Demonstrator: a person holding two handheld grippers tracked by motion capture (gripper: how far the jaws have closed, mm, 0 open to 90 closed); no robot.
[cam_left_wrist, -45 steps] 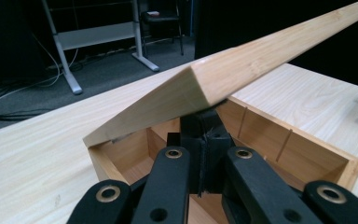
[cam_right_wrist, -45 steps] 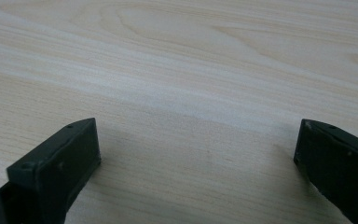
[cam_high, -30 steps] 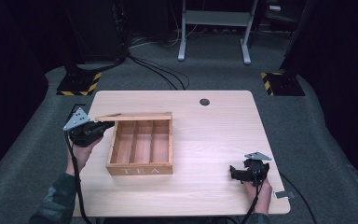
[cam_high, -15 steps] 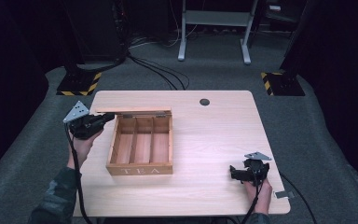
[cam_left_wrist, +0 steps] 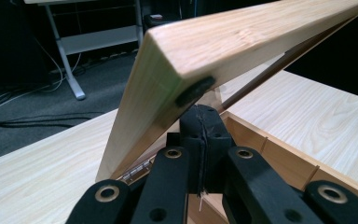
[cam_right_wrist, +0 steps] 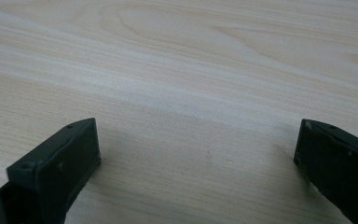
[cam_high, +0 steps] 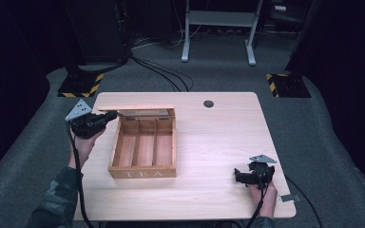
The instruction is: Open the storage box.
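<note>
On a pale wooden table (cam_high: pixel 218 137), a hinged tea box (cam_high: pixel 142 149) stands open left of centre, its lid (cam_high: pixel 135 108) raised at the 12 o'clock side.

Left tongs (cam_high: pixel 108 116), pressed together with nothing between them, sit under the lid's corner at about 10 o'clock from the box; right tongs (cam_high: pixel 237 176) rest spread wide and empty at 4 o'clock, well apart. The box looks like rigid, light wood with three empty compartments, unlikely to slip; its lid swings on small metal hinges (cam_left_wrist: pixel 137 169) that could strain if forced back, so the lid's free edge or the box walls seem the safest hold. "TEA" is lettered on the front panel.
</note>
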